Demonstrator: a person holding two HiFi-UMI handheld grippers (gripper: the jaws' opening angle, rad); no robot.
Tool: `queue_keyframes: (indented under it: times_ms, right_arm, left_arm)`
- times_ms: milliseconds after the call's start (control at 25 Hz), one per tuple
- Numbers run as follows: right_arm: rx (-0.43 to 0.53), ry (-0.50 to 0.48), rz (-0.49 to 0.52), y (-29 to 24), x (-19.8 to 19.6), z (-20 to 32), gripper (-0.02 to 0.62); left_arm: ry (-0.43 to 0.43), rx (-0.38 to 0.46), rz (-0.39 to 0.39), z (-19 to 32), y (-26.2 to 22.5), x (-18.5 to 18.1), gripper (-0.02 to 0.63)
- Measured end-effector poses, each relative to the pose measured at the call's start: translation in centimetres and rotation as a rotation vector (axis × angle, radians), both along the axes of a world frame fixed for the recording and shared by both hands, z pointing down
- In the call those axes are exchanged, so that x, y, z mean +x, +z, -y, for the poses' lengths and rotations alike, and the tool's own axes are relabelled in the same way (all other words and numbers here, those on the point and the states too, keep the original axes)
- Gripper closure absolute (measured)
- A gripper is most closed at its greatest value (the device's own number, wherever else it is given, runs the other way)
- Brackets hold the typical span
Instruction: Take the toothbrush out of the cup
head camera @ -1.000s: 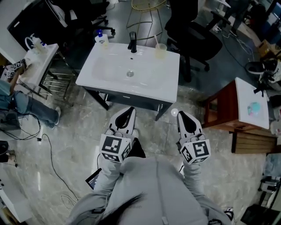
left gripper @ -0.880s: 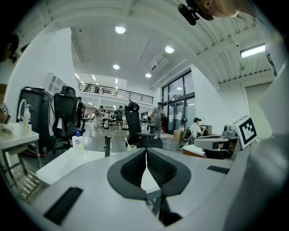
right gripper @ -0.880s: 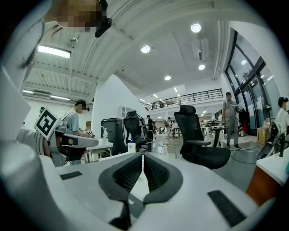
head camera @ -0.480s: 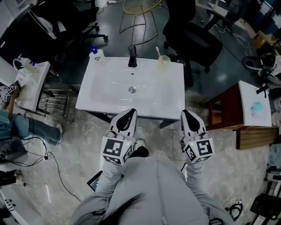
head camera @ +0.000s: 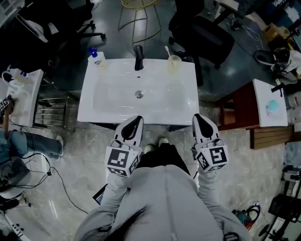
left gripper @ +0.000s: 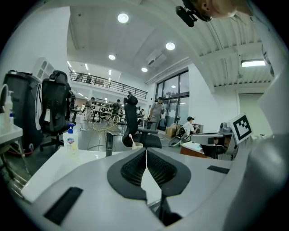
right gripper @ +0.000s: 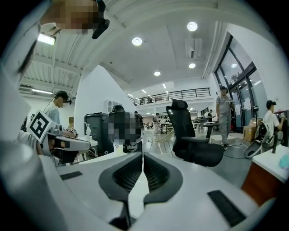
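a: what are we seeing in the containers?

b: we are looking at the cup [head camera: 174, 64], which is standing upright at the back right corner of the white sink [head camera: 89, 110]. the toothbrush [head camera: 167, 51] is sitting inside it and leaning to the left, with its upper end sticking out above the rim. at the back left corner a soap bottle [head camera: 95, 56] with a blue pump is standing, and the dark faucet [head camera: 138, 56] is rising between the two.

a: and how are we holding our grippers?

b: we are holding the left gripper [head camera: 135, 121] and the right gripper [head camera: 199, 118] at the front edge of the sink, well apart from the cup. both are keeping their jaws pressed together on nothing. in each gripper view the ribbed pads are meeting in one thin line.

a: what is lying around us?

b: the basin is showing a round drain [head camera: 138, 94] in its middle. we are standing on a pale marble floor [head camera: 56, 179]. a black office chair [head camera: 211, 40] is standing behind the cup and a gold wire stool [head camera: 136, 14] behind the faucet. a wooden side table [head camera: 237, 110] with a white top is standing at the right, and a white cart [head camera: 23, 96] at the left. in the gripper views people are sitting and walking far back in a bright hall under round ceiling lamps.
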State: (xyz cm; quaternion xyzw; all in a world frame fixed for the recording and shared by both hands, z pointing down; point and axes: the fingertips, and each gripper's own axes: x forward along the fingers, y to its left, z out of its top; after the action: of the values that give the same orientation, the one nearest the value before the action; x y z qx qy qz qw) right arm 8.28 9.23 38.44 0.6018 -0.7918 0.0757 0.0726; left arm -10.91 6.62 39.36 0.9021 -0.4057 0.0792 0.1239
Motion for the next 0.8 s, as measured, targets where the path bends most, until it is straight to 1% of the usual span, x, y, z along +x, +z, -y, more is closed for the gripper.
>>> queue_keyframes:
  times_ms: [200, 440, 640, 800]
  right_arm:
    - [-0.016, -0.002, -0.019, 0.2, -0.4, 1.2, 0.571]
    - [-0.040, 0.021, -0.035, 1.1, 0.5, 3.0, 0.571]
    - [-0.043, 0.023, -0.024, 1.8, 2.0, 5.7, 0.571]
    - [-0.031, 0.024, -0.015, 1.9, 4.1, 8.9, 0.571]
  left_arm:
    - [0.005, -0.019, -0.011, 0.7, 0.6, -0.1, 0.578]
    - [0.005, -0.030, -0.015, 2.1, 1.0, 0.6, 0.578]
    - [0.011, -0.032, -0.009, 4.7, 1.4, 2.1, 0.578]
    - [0.017, -0.017, -0.002, 8.2, 1.3, 4.4, 0.578]
